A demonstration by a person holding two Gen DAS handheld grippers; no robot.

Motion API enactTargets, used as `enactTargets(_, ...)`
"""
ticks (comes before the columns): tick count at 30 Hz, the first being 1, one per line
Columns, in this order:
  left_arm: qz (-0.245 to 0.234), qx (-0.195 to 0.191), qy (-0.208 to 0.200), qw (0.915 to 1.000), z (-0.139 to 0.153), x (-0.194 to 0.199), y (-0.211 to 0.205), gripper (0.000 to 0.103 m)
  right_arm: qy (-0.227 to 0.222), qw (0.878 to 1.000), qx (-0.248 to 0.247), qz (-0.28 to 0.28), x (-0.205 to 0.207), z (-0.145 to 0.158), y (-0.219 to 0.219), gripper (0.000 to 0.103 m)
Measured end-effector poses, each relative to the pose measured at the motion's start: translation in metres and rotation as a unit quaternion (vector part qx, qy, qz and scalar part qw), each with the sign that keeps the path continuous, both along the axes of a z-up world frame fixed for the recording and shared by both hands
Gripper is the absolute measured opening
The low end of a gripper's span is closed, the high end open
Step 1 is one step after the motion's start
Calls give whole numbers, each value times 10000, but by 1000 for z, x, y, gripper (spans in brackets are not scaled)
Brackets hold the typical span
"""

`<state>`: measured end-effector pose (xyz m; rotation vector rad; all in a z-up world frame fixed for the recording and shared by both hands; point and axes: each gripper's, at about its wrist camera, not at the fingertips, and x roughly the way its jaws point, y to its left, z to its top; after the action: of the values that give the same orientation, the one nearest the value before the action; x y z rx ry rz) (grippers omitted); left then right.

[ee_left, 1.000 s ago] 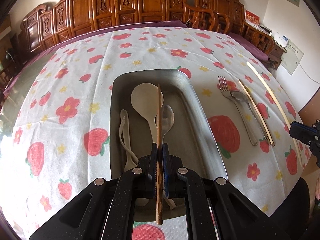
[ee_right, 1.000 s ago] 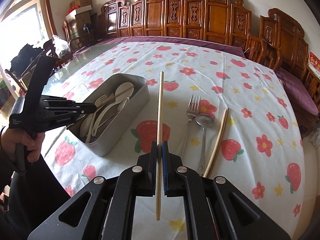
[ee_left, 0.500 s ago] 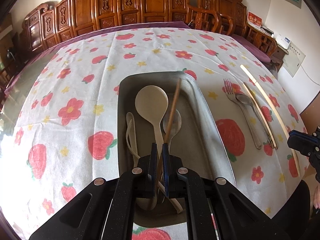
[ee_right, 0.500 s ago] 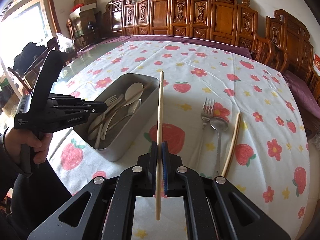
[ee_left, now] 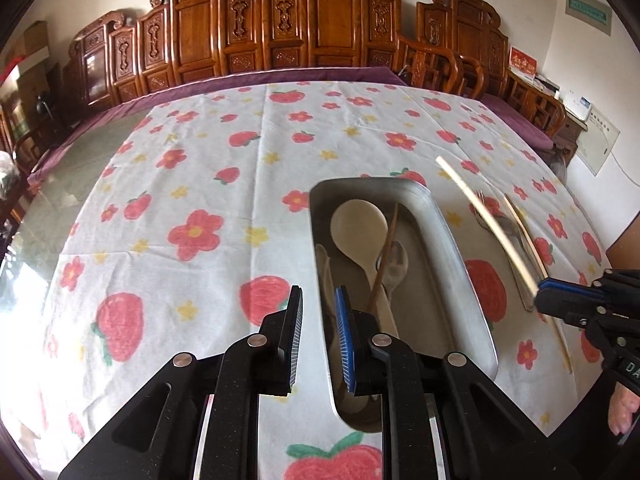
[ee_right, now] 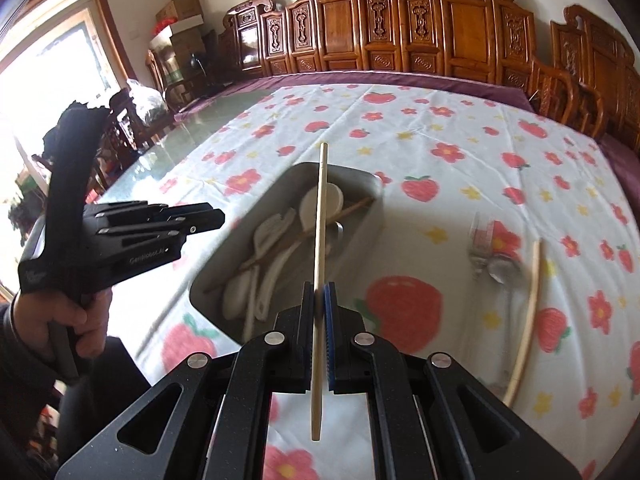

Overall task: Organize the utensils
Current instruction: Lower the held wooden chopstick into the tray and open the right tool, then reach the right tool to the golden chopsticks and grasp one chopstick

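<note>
While the left gripper (ee_left: 318,332) hangs w/ jaws opening and nothing btwn them, the dark chopstick (ee_left: 383,258) lies in the metal tray (ee_left: 456,236) across the pale spoons. Right gripper (ee_right: 319,320) is clamped tight on the light chopstick (ee_right: 320,240) near its lower third, over the tray's near edge; it looks light, stiff, smooth and apt to pivot, so a mid-length pinch seems safest.
</note>
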<state>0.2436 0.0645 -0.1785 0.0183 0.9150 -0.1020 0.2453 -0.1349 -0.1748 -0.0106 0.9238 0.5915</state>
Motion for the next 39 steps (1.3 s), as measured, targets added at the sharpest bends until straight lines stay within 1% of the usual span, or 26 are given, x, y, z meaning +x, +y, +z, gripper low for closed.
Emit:
enactTargets(8, 128, -4, -105, 9999, 8, -3, 17, 16, 274, 9995, 138, -113, 25, -15, 37, 6)
enactTargets(16, 183, -3, -144, 9997, 9, -4, 24, 16, 576, 9976, 253, -277, 38, -36, 48, 6)
enactTargets(19, 200, -14, -146, 9997, 9, -5, 25, 16, 512, 9980, 217, -291, 37, -38, 49, 7)
enactTargets(21, 204, -24, -140, 9997, 9, -6, 25, 16, 366, 9986, 229, -292, 36, -36, 47, 10)
enactTargets(25, 184, -31, -157, 9997, 11, -8, 21, 16, 248, 9990, 258, -252, 35, -30, 43, 10)
enactTargets(28, 151, -51, -184, 9997, 14, -10, 17, 16, 101, 9993, 243, -258, 31, -21, 32, 10)
enactTargets(32, 60, -127, -249, 9996, 19, -14, 5, 17, -131, 9993, 120, -322, 21, -8, 4, 10)
enactTargets(35, -54, -163, -308, 9994, 22, -18, -10, 25, -253, 9985, -4, -478, 11, -2, -29, 10)
enactTargets(39, -228, -196, -352, 9989, 23, -21, -31, 29, -325, 9960, -333, -769, 1, -6, -78, 10)
